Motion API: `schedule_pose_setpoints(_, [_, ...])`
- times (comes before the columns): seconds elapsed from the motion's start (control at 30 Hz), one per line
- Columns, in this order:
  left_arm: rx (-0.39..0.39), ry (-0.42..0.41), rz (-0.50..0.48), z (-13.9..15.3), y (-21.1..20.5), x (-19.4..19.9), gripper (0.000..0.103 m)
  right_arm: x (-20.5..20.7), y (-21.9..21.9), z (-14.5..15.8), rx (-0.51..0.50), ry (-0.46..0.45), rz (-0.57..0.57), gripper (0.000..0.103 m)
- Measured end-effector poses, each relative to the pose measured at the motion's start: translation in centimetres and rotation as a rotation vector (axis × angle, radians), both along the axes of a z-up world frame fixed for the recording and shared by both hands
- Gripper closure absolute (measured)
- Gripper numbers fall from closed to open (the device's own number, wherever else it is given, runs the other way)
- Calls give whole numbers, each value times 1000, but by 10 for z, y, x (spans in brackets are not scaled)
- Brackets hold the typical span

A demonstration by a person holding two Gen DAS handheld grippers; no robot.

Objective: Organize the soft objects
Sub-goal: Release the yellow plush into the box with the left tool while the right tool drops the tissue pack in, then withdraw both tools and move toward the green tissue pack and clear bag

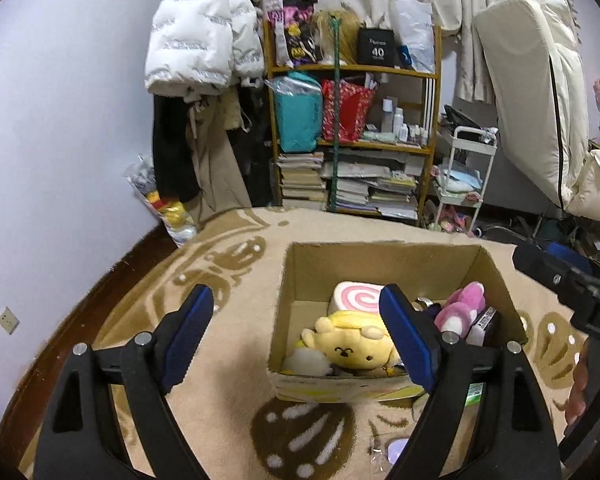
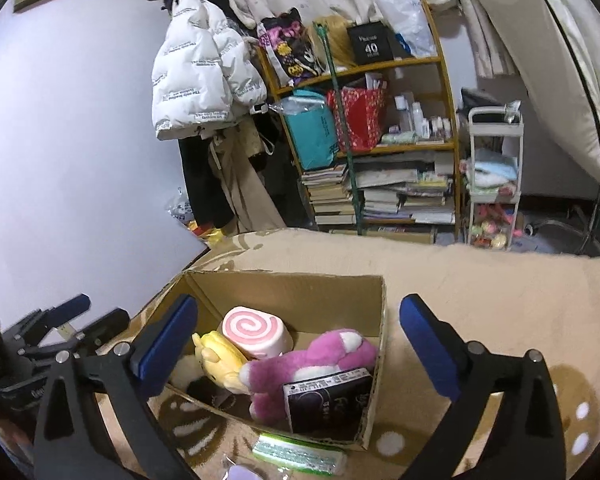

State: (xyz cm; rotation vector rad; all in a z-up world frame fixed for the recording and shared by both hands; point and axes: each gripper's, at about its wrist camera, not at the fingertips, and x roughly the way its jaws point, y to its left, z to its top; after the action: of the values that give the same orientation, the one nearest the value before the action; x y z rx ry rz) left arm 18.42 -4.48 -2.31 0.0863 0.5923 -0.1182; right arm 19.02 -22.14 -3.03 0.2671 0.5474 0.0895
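A cardboard box [image 1: 384, 264] is seen standing open on a beige patterned carpet [image 1: 228, 264]. Inside it, a yellow plush [image 1: 352, 348] is laid toward the near left, a pink swirl cushion [image 1: 358, 298] is set behind it, and a pink-purple plush [image 2: 312, 364] is lodged toward the right, with a dark boxed item [image 2: 326, 400] leaned against the right wall. Something white and fluffy is glimpsed beside the yellow plush, though it cannot be identified.

The left gripper [image 1: 296, 328] is held above the box's near left corner, its blue-padded fingers spread wide with nothing between them. The right gripper [image 2: 298, 344] is held over the box, likewise spread and empty.

A green packet [image 2: 298, 450] is seen on the carpet just in front of the box. A cluttered shelf [image 1: 352, 70] and a white jacket [image 1: 200, 36] are seen beyond.
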Motion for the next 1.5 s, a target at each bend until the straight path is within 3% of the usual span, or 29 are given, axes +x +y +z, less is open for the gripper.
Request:
schedule_pose_setpoints(0.13, [4, -35, 17, 18, 5, -15, 10, -11, 5, 11, -29, 3, 4, 0])
schedule_pose_setpoints(0.37, [-31, -25, 48, 38, 16, -35, 9, -36, 12, 26, -51, -9, 17, 0])
schedule_pose_setpoints(0.57, [31, -21, 30, 45, 10, -52, 9, -56, 14, 35, -55, -2, 15, 0])
schedule_pose_setpoints(0.8, [36, 7, 9, 47, 9, -75, 7, -82, 12, 39, -59, 7, -2, 0])
schedule_pose_setpoints(1.07, [57, 59, -5, 34, 5, -93, 6, -99, 19, 28, -44, 53, 8, 0])
schedule_pose_setpoints(1.5, [75, 126, -53, -11, 0, -79, 6, -95, 25, -8, -55, 129, 0, 0])
